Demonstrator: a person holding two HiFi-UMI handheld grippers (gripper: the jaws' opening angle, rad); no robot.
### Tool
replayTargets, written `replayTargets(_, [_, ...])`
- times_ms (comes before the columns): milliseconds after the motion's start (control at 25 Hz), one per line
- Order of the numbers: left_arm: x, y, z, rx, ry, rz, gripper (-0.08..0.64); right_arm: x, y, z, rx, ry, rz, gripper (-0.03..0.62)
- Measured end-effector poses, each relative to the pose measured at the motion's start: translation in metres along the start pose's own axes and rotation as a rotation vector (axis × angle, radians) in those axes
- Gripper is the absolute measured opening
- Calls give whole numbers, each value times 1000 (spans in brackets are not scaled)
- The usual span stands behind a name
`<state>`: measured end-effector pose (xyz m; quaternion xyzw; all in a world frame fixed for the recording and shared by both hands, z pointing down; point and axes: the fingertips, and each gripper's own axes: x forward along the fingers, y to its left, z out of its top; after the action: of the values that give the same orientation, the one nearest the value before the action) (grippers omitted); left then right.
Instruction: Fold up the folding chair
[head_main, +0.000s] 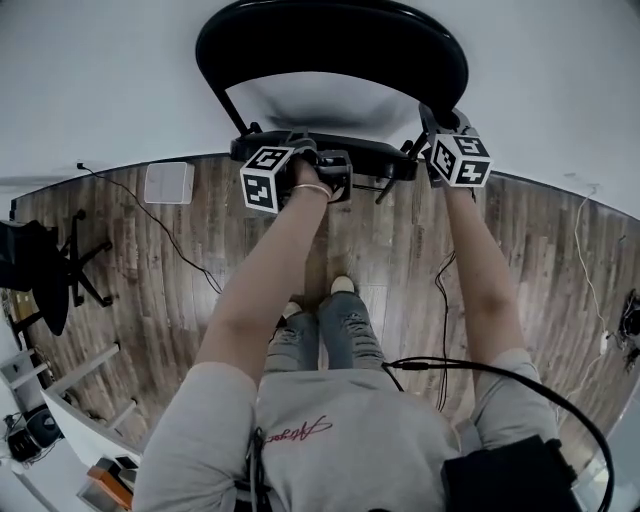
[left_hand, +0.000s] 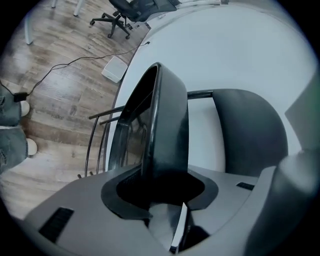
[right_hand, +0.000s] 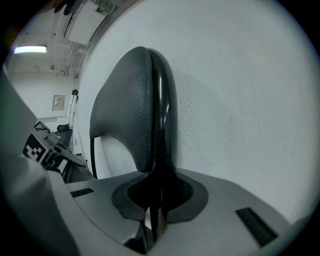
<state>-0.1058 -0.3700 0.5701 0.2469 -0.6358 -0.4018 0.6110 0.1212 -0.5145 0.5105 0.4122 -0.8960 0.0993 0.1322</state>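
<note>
The black folding chair stands against the white wall, its round backrest (head_main: 330, 40) at the top of the head view and the seat's (head_main: 330, 148) front edge just below it. My left gripper (head_main: 325, 160) is shut on that seat edge. In the left gripper view the seat (left_hand: 167, 120) stands tilted up on edge between the jaws of the left gripper (left_hand: 162, 187), with the backrest (left_hand: 250, 130) behind it. My right gripper (head_main: 432, 128) is shut on the backrest's right side. In the right gripper view the padded backrest (right_hand: 130, 110) and its glossy rim run into the right gripper (right_hand: 157, 192).
A white wall (head_main: 100, 70) rises right behind the chair. On the wooden floor lie a flat white box (head_main: 168, 182) and black cables (head_main: 150, 225). An office chair (head_main: 50, 270) stands at the far left. The person's feet (head_main: 340, 287) are just before the chair.
</note>
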Motion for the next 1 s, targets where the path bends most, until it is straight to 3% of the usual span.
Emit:
replayTargets(280, [43, -38, -6, 79, 1, 116, 179, 12, -3, 11, -39, 86, 40, 38])
replayTargets(440, [56, -47, -10, 157, -13, 201, 179, 12, -5, 12, -57, 110, 9, 38])
replayTargets(560, [66, -50, -8, 185, -54, 210, 179, 14, -8, 12, -53, 117, -11, 38])
replayTargets(840, [79, -56, -9, 240, 12, 284, 181, 17, -6, 14, -39, 106, -19, 38])
replayTargets(1000, [78, -62, -11, 330, 83, 227, 220, 18, -6, 13, -55, 130, -30, 41])
